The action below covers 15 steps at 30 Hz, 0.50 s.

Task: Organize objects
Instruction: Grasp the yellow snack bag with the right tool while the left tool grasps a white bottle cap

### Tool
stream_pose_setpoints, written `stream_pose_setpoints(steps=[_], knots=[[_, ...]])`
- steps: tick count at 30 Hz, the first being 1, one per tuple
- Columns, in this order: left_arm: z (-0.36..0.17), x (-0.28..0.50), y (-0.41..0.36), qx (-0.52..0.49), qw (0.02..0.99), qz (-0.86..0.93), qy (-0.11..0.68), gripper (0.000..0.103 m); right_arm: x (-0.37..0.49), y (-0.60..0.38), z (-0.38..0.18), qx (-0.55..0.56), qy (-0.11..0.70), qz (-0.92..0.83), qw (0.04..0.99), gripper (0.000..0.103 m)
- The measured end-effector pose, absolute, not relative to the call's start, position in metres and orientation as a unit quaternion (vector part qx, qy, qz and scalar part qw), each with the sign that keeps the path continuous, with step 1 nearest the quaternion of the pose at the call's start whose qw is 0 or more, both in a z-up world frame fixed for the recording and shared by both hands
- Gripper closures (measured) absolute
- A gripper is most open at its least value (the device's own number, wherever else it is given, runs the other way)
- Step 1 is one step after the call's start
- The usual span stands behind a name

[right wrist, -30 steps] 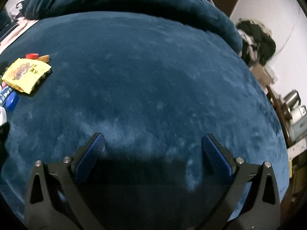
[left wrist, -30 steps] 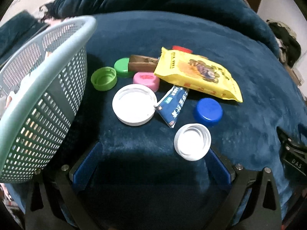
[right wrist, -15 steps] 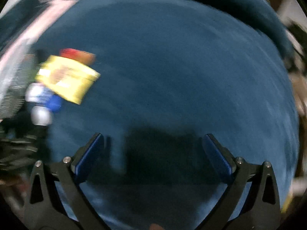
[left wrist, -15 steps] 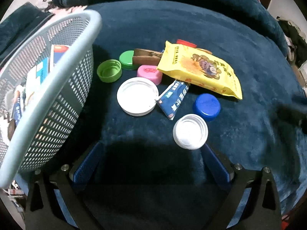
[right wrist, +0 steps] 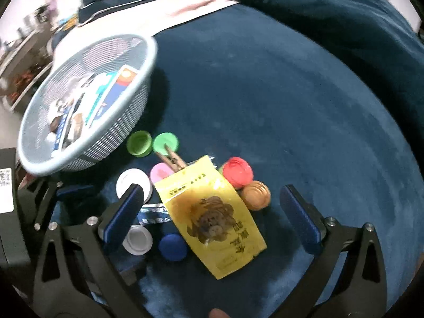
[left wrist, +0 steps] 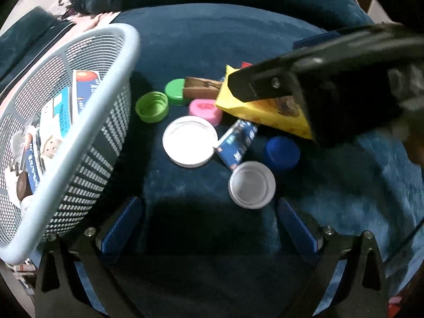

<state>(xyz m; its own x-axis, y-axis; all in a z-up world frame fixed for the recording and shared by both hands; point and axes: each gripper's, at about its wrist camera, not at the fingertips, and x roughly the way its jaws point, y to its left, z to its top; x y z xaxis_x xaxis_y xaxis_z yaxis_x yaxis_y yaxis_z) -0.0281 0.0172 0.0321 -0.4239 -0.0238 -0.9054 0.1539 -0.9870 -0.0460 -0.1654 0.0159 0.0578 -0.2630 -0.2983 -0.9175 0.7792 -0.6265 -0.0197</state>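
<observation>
The right gripper (right wrist: 212,206) hung over the yellow snack packet (right wrist: 212,220), jaws spread wide and empty. The left gripper (left wrist: 209,225) was likewise open, empty, near the small white cap (left wrist: 251,184). The packet lay on the blue blanket (right wrist: 304,100), right of the mesh basket (right wrist: 127,114), among 2 green caps (right wrist: 139,143).

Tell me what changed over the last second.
The right hand-held gripper swung left from bare blanket to hover open over the yellow packet. The left hand-held gripper stayed open and empty. The caps, the packets and the basket kept their places.
</observation>
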Motion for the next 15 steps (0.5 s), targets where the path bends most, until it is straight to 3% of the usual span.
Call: stream_pose_setpoints(steps=[8,12,13,15], knots=[[0.031,-0.032,0.010,0.536,0.052,-0.838,0.088,0.001,-0.179,-0.034,0.022,0.541,0.228,-0.709,0.391,0.003],[0.032,-0.027,0.008,0.535,0.049,-0.839,0.092,0.001,-0.171,-0.060,0.018,0.553,0.213,-0.703,0.393,0.027],[0.029,-0.026,0.006,0.533,0.048,-0.840,0.092,0.001,-0.171,-0.067,0.019,0.550,0.213,-0.706,0.392,0.039],[0.028,-0.028,0.002,0.532,0.046,-0.840,0.091,0.001,-0.169,-0.087,0.021,0.544,0.212,-0.718,0.380,0.038]])
